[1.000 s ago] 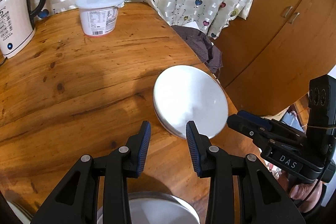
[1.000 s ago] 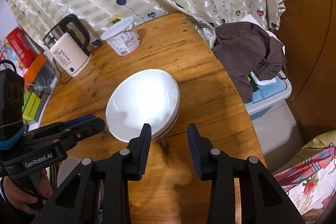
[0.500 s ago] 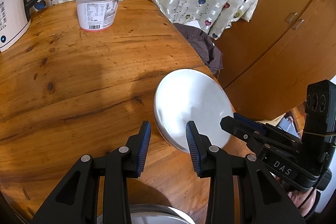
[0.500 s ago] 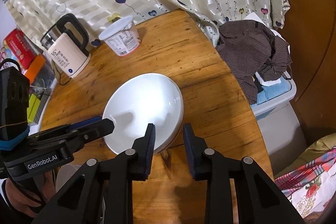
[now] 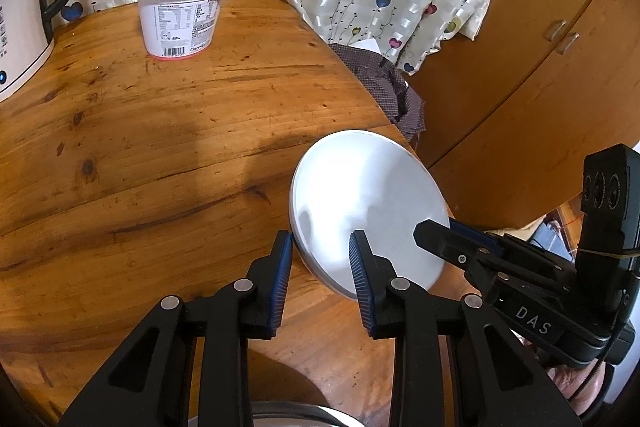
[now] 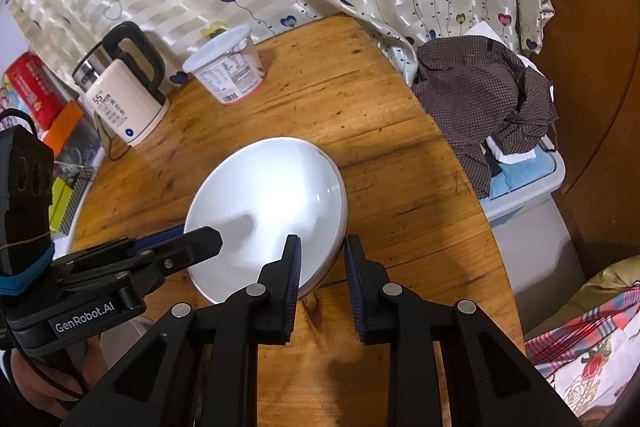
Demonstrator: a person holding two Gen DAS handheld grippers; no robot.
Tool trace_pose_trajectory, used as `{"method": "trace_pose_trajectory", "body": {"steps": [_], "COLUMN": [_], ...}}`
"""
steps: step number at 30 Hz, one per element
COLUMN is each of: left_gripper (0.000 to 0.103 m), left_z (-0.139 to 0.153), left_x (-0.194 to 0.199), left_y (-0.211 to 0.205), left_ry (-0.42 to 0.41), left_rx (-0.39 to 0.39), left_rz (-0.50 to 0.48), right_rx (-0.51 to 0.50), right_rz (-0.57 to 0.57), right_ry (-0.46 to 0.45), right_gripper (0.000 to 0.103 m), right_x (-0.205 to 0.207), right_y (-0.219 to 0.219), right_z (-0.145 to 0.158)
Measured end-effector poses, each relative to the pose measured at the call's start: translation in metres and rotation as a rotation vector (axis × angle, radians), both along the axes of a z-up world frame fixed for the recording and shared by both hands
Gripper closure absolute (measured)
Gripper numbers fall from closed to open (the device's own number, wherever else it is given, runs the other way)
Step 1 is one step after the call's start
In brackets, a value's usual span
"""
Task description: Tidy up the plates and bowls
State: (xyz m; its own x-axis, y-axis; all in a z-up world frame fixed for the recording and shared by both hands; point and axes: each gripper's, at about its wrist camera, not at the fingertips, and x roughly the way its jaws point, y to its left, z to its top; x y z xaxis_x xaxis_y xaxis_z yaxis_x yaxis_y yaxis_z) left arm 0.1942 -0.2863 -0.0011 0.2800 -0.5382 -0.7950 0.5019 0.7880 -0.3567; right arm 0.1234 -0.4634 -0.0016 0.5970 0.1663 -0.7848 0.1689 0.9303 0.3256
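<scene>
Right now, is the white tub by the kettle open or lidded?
Lidded. The white tub stands upright on the table with a white lid covering its whole top, seen in both wrist views. Whether it holds anything cannot be told.

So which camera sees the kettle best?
The right wrist view: the whole electric kettle shows there, with its black handle, printed label and blue button. The left wrist view catches only a slice of the kettle at the left edge, part of the handle and side.

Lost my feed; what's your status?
Left gripper and right gripper open, straddling opposite rims of the white plate stack. Nothing gripped. Tub, kettle well clear.
</scene>
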Motion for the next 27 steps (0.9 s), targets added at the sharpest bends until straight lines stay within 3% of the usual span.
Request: {"method": "trace_pose_trajectory", "body": {"steps": [27], "left_gripper": [0.072], "left_z": [0.036], "left_x": [-0.033], "left_y": [0.033], "left_ry": [-0.061], "left_rx": [-0.017], "left_rz": [0.035], "right_rx": [-0.023], "right_rz": [0.045], "right_ry": [-0.07], "right_gripper": [0.082], "right_x": [-0.028], "right_y": [0.03], "right_z": [0.04]}}
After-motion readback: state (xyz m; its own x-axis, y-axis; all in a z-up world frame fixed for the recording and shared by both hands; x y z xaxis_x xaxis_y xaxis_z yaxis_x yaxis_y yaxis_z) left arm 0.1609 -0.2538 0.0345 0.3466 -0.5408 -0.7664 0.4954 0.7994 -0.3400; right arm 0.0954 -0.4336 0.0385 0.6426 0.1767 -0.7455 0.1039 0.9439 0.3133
